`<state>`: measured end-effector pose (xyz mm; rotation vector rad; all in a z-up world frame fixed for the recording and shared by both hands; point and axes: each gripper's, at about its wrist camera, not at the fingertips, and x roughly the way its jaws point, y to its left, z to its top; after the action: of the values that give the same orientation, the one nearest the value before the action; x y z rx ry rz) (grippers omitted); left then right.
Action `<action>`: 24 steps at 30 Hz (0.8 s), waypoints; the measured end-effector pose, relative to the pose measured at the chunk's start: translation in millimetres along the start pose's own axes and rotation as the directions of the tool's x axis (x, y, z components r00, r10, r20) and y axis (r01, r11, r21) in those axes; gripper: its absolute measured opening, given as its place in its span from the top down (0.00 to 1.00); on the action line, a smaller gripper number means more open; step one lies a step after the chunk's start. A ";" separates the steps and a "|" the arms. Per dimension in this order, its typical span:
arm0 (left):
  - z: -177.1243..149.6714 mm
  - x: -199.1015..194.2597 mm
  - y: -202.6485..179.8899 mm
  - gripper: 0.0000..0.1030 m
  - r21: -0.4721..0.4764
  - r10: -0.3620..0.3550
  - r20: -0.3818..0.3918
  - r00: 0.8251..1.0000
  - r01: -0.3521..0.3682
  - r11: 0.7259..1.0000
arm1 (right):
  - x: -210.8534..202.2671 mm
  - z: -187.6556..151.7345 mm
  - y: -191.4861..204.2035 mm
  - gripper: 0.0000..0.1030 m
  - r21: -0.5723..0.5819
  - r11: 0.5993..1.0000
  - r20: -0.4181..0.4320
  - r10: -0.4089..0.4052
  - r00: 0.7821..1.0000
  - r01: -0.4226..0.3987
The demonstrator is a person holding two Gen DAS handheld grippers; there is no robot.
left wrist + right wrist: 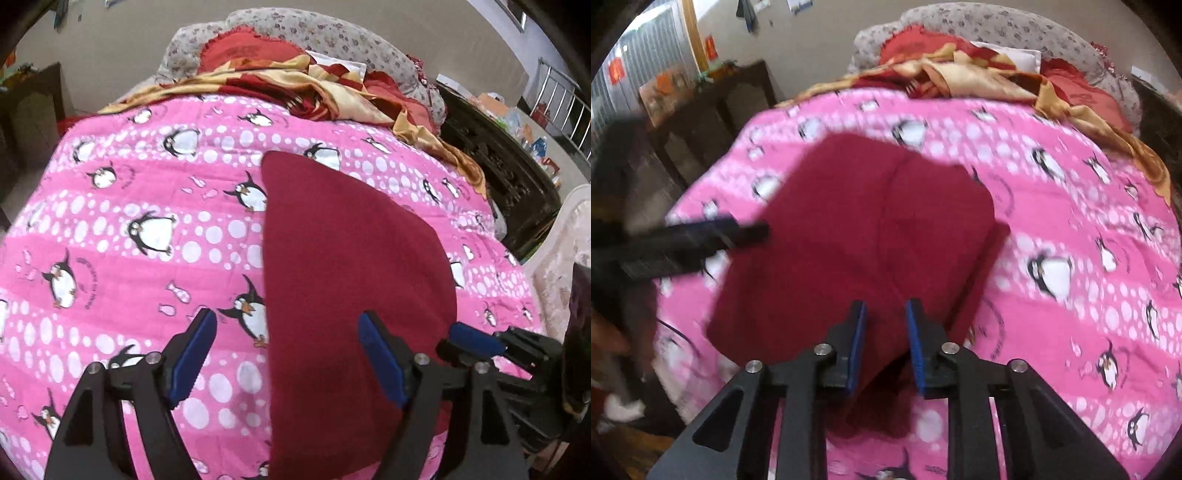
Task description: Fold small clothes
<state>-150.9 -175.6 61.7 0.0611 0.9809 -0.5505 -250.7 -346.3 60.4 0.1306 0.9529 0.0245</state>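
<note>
A dark red cloth (pixel 351 266) lies folded on the pink penguin blanket (pixel 129 206). In the left wrist view my left gripper (pixel 287 319) hovers over the cloth's near left edge. It is open wide and that edge runs between its blue pads (pixel 194 354), which do not touch it. The right wrist view shows my right gripper (pixel 885 305) at the near edge of the cloth (pixel 857 229). Its narrow jaws have a raised ridge of cloth pinched between them. My right gripper (pixel 476 341) also shows at the cloth's right edge in the left wrist view.
A heap of red and gold fabric (pixel 332 85) and a grey floral cushion (pixel 332 33) lie at the far end of the bed. A dark carved cabinet (pixel 498 166) stands along the right side and dark wooden furniture (pixel 713 110) along the left.
</note>
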 end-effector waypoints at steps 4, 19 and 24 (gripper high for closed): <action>-3.5 -9.2 -1.0 0.20 0.011 0.021 0.016 1.000 -0.021 1.000 | -18.3 4.9 -0.7 0.50 0.026 0.999 0.031 0.027 0.999 -0.028; -6.4 -51.9 -13.0 0.20 0.042 0.066 0.138 0.988 -0.073 0.996 | -69.0 18.3 9.1 0.36 0.088 0.995 0.167 -0.058 0.984 0.044; -9.4 -61.2 -16.4 0.20 0.054 0.074 0.165 0.984 -0.084 0.995 | -73.9 17.8 10.7 0.27 0.108 0.993 0.174 -0.062 0.983 0.043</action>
<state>-192.3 -161.6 108.6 0.1077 0.7995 -0.5043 -278.6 -343.3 131.8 0.2002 0.7794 -0.0845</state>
